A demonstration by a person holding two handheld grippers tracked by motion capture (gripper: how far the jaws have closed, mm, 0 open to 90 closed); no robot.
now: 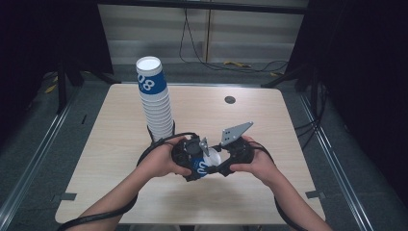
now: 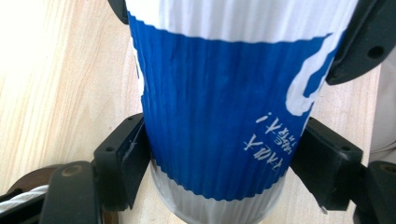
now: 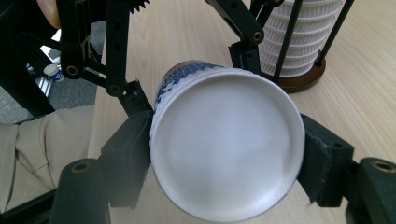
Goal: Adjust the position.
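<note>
A blue and white ribbed paper cup (image 1: 201, 167) lies on its side between both hands, just above the table's front middle. My left gripper (image 2: 224, 161) is shut on the cup's (image 2: 219, 116) blue sleeve near one end. My right gripper (image 3: 226, 158) is shut on the other end, its pads pressed to both sides of the cup's (image 3: 224, 149) white round face. From above, the left gripper (image 1: 191, 159) and right gripper (image 1: 222, 161) face each other across the cup. The right gripper's fingers (image 2: 359, 42) show at the cup's far end.
A tall stack of the same cups (image 1: 156, 103) stands in a rod holder with a brown base (image 3: 303, 79) just behind the left hand. The light wooden table (image 1: 250, 120) has a black round grommet (image 1: 230, 99) at the back. Floor and cables lie beyond it.
</note>
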